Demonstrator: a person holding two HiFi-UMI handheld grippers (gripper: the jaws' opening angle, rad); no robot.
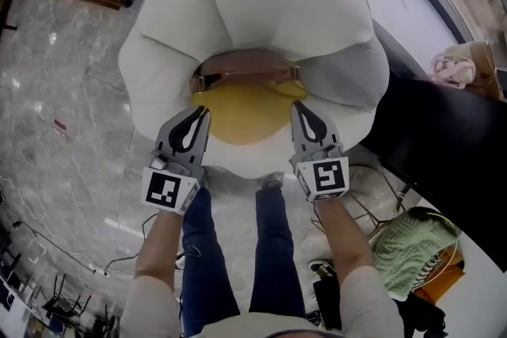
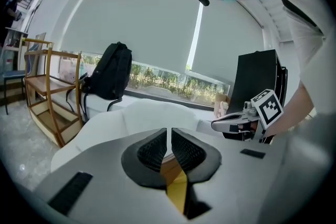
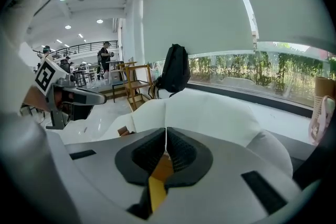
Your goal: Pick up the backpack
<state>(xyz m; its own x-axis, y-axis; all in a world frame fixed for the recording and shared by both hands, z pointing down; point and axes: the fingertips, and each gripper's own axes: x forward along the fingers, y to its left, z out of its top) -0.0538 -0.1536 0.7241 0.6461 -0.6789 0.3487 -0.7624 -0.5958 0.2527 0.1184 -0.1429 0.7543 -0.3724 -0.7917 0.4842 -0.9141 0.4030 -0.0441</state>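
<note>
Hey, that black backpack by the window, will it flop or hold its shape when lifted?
The backpack stands upright and looks rounded, so it probably holds its shape and carries some weight. Its straps hang loose, so they would likely dangle and swing.

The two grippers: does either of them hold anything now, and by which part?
Nothing is held. The left gripper and the right gripper are both shut and empty; the black backpack stands apart, beyond the white chair, untouched.

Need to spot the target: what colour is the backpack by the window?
Black. The backpack shows best in the left gripper view.
</note>
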